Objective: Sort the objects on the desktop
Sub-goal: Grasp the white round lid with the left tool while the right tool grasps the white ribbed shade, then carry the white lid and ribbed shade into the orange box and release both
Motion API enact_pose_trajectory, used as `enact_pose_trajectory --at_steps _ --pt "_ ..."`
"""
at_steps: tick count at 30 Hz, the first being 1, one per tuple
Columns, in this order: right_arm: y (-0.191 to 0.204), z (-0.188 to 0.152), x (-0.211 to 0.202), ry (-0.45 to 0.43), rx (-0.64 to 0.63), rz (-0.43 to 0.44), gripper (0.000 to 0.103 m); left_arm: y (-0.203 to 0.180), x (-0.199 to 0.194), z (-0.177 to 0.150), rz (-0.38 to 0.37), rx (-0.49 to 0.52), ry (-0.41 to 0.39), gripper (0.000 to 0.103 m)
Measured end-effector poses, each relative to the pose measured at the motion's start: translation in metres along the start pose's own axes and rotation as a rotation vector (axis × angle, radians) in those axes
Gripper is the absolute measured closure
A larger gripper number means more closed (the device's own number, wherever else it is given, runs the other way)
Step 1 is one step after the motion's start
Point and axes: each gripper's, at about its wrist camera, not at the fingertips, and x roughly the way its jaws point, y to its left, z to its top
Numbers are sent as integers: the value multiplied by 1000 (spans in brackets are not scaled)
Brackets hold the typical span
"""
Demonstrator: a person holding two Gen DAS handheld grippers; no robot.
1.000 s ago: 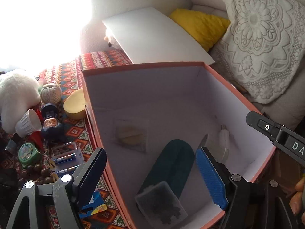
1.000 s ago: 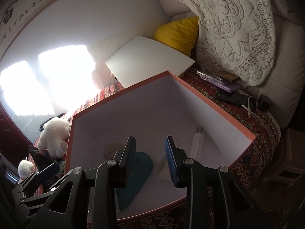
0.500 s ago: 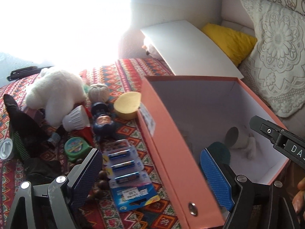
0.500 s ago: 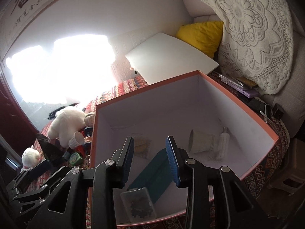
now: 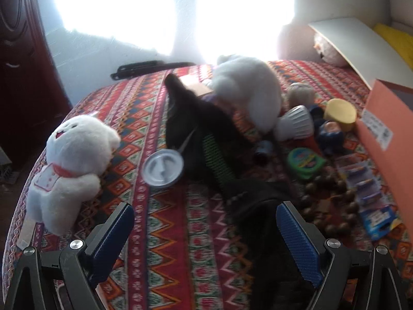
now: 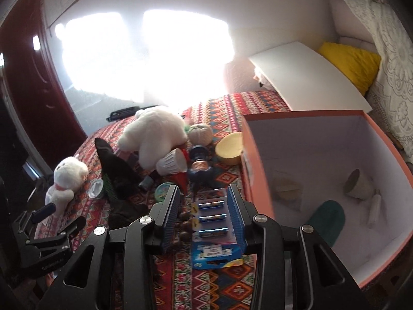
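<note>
Left gripper (image 5: pixel 205 235): jaws released, just been opening, nothing between, over red patterned woven cloth (image 5: pixel 160 232); black fabric piece with green-striped edge (image 5: pixel 206 134) ahead at centre; round grey plastic lid (image 5: pixel 163 168) just left of it; small white plush bear (image 5: pixel 69 165) at left. Right gripper (image 6: pixel 204 218): jaws part-open, just been opening, empty, framing blue blister pack of batteries (image 6: pixel 213 222) at lower centre; orange cardboard box with white interior (image 6: pixel 260 180) at right; large white plush toy (image 6: pixel 152 134) at upper centre.
</note>
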Motion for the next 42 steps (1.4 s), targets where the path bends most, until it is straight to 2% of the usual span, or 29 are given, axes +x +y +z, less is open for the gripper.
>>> enact_pose_trajectory --at_steps 5,8,12,14,18,20,26,29,30,31,33,35,37,42 --pt "43 6 56 110 -77 45 61 41 68 0 -42 -53 144 10" --pt "53 12 100 178 -107 17 58 51 94 3 -69 -96 181 10" --pt "53 21 151 231 -125 -44 49 56 123 9 -75 -118 222 10" --pt "56 25 171 249 -138 -48 45 57 138 14 -65 -110 236 10" --pt "67 32 208 281 -204 -96 32 66 164 23 -73 -139 254 10" --pt "70 35 227 299 -229 -136 31 69 174 28 -82 -147 257 10" --pt "77 43 270 346 -211 -107 28 63 188 37 -91 -99 230 10" --pt "80 44 284 355 -202 -75 28 60 190 38 -47 -62 232 23" --pt "81 45 287 350 -204 -69 32 62 188 38 -48 -74 233 34" --pt "81 46 288 351 -207 -64 55 63 185 39 -49 -86 234 39" --pt "78 47 291 373 -204 -52 76 67 180 39 -59 -120 239 39" --pt "72 47 288 376 -193 -37 82 71 175 37 -70 -146 244 39" --pt "68 48 282 373 -192 -21 96 74 167 34 -74 -167 246 39" --pt "58 53 257 354 -149 41 98 80 133 30 -77 -195 220 39"
